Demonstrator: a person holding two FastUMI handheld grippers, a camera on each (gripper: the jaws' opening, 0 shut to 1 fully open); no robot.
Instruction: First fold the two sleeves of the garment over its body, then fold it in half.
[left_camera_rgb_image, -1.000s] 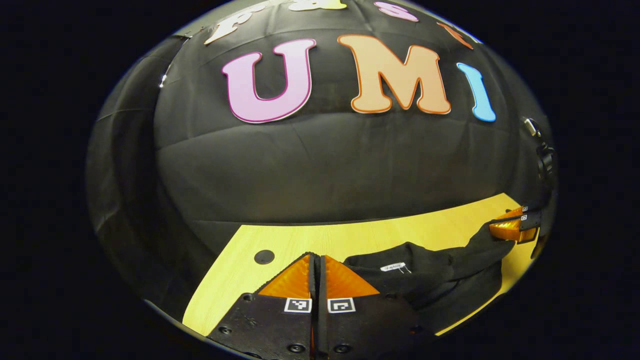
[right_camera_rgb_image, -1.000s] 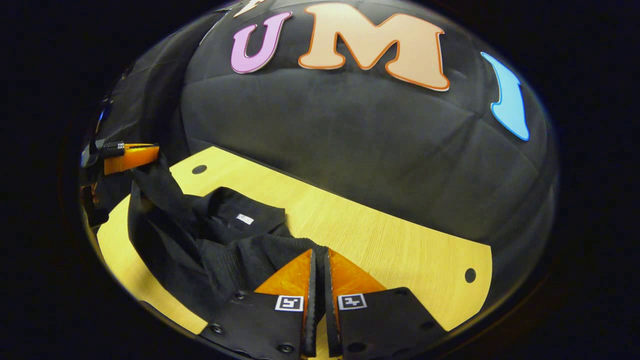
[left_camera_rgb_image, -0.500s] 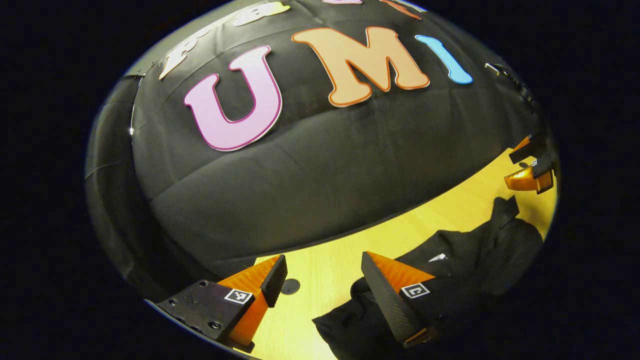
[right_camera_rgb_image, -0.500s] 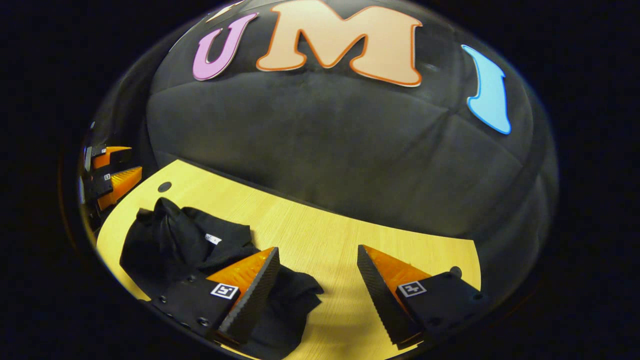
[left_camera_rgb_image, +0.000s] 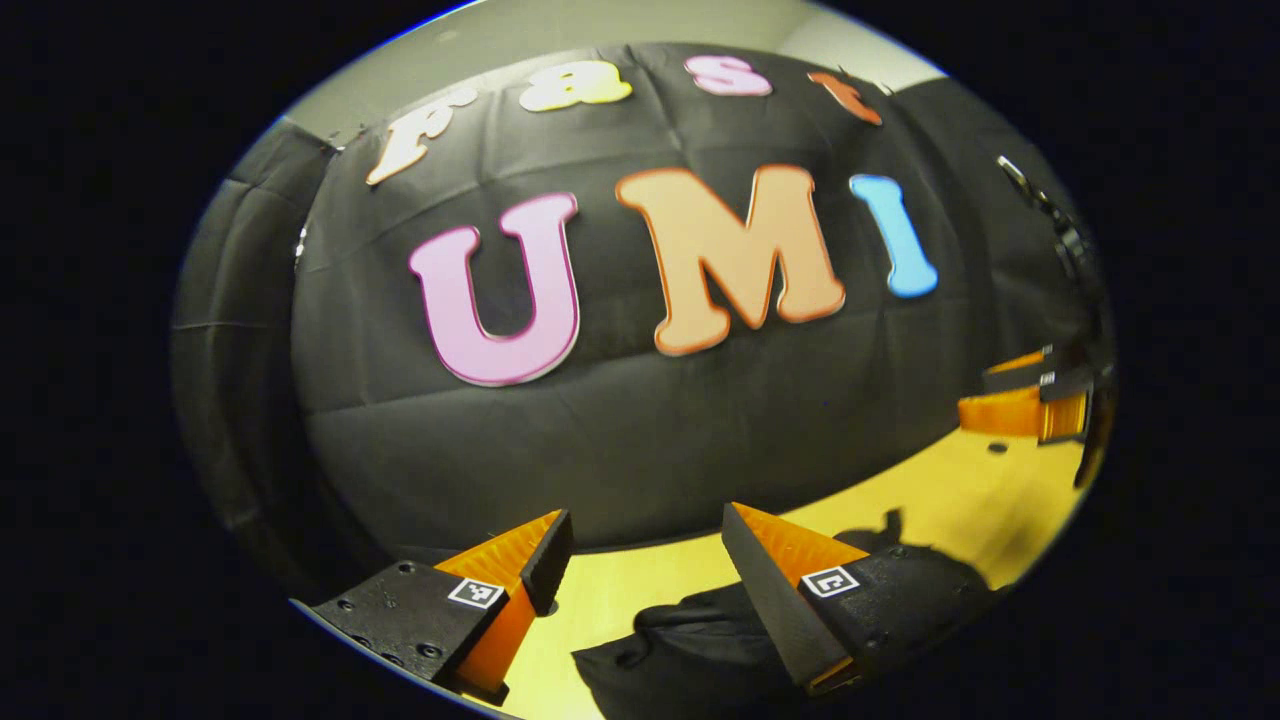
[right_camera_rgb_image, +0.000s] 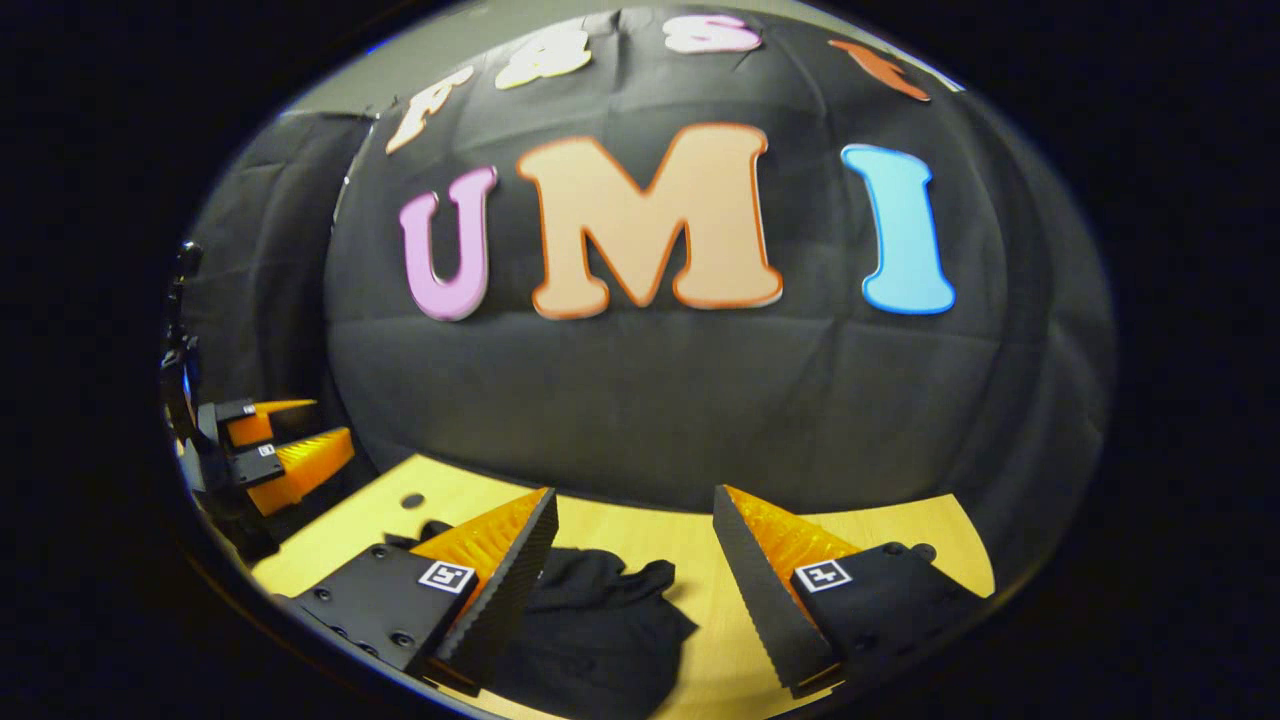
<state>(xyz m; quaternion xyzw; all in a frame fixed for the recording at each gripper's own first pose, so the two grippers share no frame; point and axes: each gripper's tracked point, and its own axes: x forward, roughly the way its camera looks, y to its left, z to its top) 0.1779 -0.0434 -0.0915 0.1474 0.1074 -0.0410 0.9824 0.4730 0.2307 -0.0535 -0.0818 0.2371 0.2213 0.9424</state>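
The black garment (right_camera_rgb_image: 590, 625) lies bunched on the yellow wooden table (right_camera_rgb_image: 690, 535). In the right gripper view my right gripper (right_camera_rgb_image: 632, 545) stands open above it, with nothing between its orange fingers. My left gripper (right_camera_rgb_image: 285, 445) appears at the far left of that view, open and off the cloth. In the left gripper view the garment (left_camera_rgb_image: 690, 650) lies low between and under the fingers, and my left gripper (left_camera_rgb_image: 645, 555) is open and raised. The right gripper (left_camera_rgb_image: 1015, 400) shows at the far right, above the table (left_camera_rgb_image: 950, 495).
The table has small round holes (right_camera_rgb_image: 412, 500) near its back corners (right_camera_rgb_image: 918, 550). The booth's black cloth wall rises right behind the table's far edge. Bare wood lies to the right of the garment.
Both grippers were shut on the garment a second ago, then opened and let it drop. Since then both have risen and tilted up, so the garment sits lower in both views.
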